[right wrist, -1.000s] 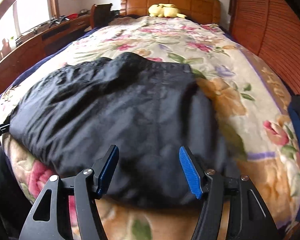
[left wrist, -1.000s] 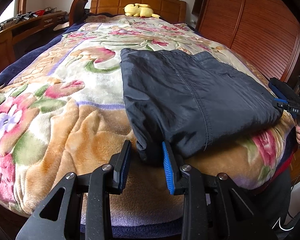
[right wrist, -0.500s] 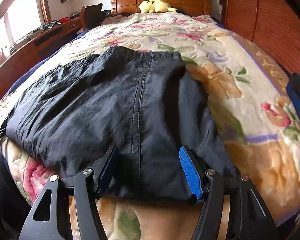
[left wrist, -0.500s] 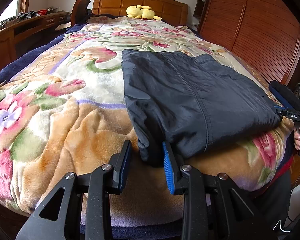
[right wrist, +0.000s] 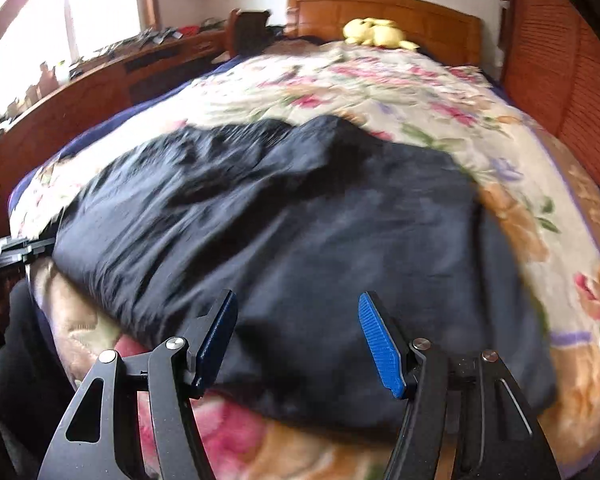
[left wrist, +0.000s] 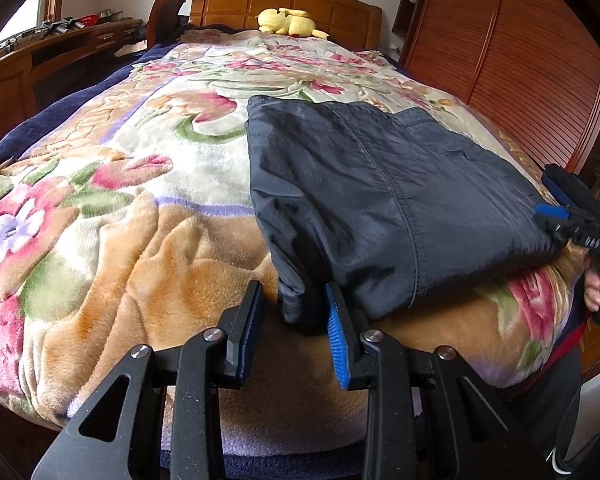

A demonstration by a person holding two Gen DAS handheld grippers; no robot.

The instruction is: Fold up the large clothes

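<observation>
A dark navy garment (left wrist: 380, 192) lies folded flat on the floral blanket (left wrist: 112, 200) at the foot of the bed; it also fills the right wrist view (right wrist: 300, 248), blurred. My left gripper (left wrist: 294, 322) is open, its jaws on either side of the garment's near left corner, not closed on it. My right gripper (right wrist: 298, 332) is open wide at the garment's other near edge, holding nothing. The right gripper also shows at the right edge of the left wrist view (left wrist: 568, 216).
A yellow plush toy (left wrist: 290, 22) lies by the wooden headboard (left wrist: 284, 0). A wooden slatted wall (left wrist: 520, 60) runs along the right of the bed. A cluttered wooden desk (left wrist: 72, 40) stands on the left. A chair (left wrist: 164, 16) is beside the bed.
The right wrist view has swung left and gone blurred as the right gripper moved along the garment's near edge. The left gripper has hardly moved. Both stay open.
</observation>
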